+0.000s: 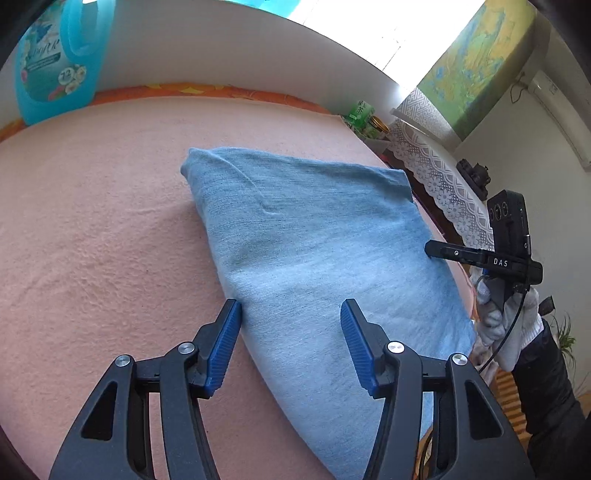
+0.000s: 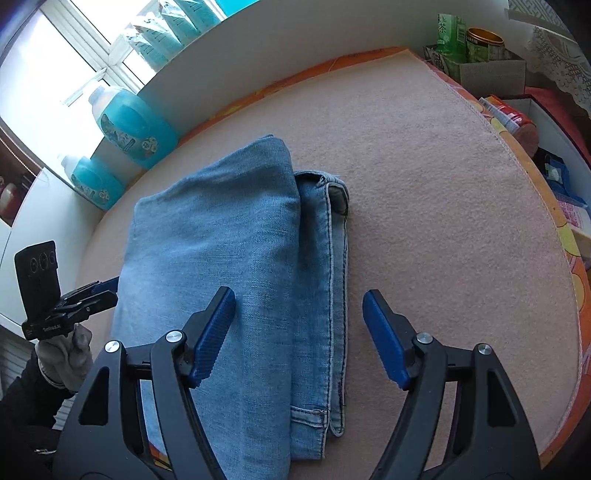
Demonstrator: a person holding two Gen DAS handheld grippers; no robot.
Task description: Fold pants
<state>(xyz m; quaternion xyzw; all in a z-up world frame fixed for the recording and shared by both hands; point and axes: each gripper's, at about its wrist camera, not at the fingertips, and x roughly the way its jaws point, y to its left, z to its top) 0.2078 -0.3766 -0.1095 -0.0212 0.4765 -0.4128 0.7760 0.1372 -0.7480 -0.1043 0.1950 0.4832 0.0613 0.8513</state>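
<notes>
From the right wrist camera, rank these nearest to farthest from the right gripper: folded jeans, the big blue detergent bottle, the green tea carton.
1. Folded jeans: directly under the right gripper, between its open fingers.
2. Big blue detergent bottle: far left, by the window.
3. Green tea carton: far right corner, beyond the table's edge.

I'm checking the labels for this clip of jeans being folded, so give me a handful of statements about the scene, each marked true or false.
1. The jeans lie folded into a compact stack on the pink blanket. True.
2. The right gripper is clamped on the denim. False: its jaws stand apart, with nothing pressed between the pads.
3. The left gripper is open over the near edge of the jeans. True.
4. Turquoise detergent bottles stand beside the blanket, against the white ledge below the window. True.
5. The jeans hang over the edge of the blanket. False: they rest wholly on it.
6. The hand holding the left gripper is bare. False: it wears a light glove.
</notes>
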